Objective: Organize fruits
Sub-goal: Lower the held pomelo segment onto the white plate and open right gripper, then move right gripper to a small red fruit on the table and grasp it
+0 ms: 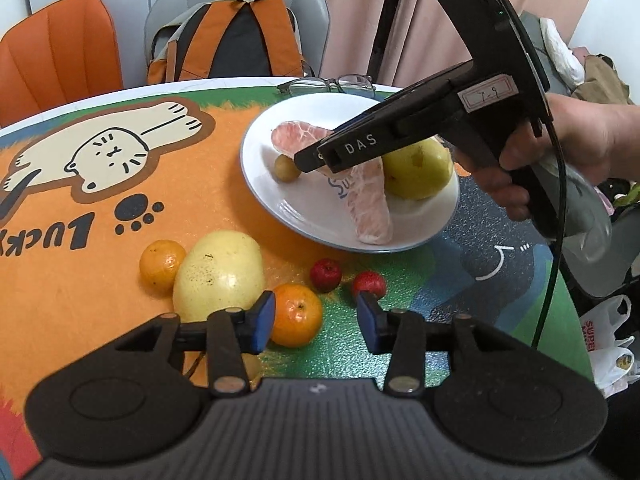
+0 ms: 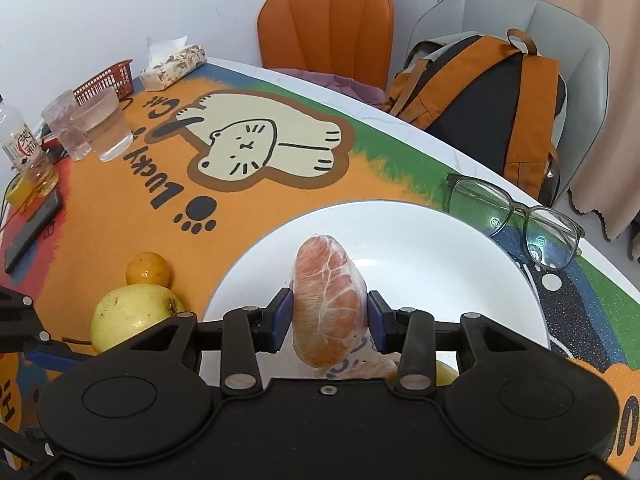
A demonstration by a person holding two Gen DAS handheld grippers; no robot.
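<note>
My right gripper (image 2: 327, 322) clasps a wrapped pomelo segment (image 2: 327, 300) over the white plate (image 2: 460, 248), long axis running away from me toward the plate's far rim (my left gripper (image 1: 316, 322) gapes empty beside an orange (image 1: 297, 320)).

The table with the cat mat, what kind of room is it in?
Probably a home dining area: a round table with upholstered chairs, a backpack on one chair, plus drinking glasses and a tissue box.
</note>
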